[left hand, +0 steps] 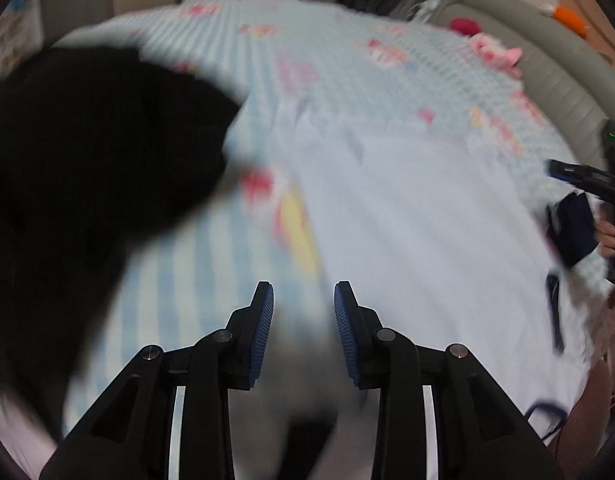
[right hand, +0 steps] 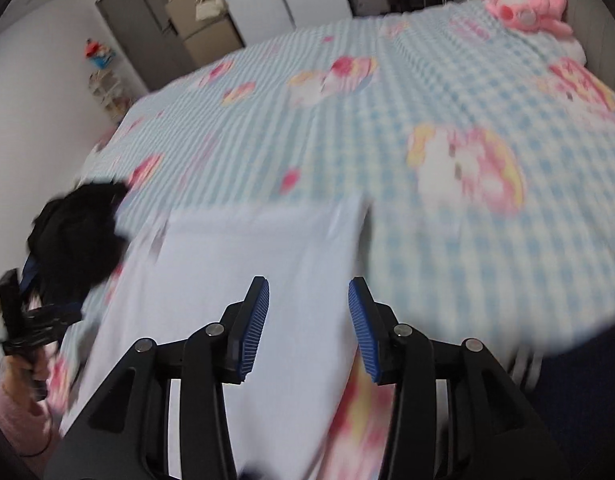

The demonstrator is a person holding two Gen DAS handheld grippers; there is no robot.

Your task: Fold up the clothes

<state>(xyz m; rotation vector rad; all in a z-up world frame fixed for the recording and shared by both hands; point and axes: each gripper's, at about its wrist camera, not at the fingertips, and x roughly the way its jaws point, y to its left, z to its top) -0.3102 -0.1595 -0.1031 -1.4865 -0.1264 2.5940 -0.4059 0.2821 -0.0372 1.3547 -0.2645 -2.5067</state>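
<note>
Bed (right hand: 447, 92) under blue gingham cartoon-print sheet, white garment (right hand: 235, 280) spread flat at its near edge, black clothing heap (left hand: 79, 168) beside it, pink plush toy (right hand: 527, 10) far off, left gripper (left hand: 303, 300) and right gripper (right hand: 308, 296) with fingers apart, empty, above the garment.

Soft, even indoor light, no glare or hard shadows. Both views are smeared by motion blur across the checked bedsheet (right hand: 447, 208), while the gripper arms in front of it stay sharp. Fisheye bending curves the sheet's far edge; corners beyond it vignette black.
</note>
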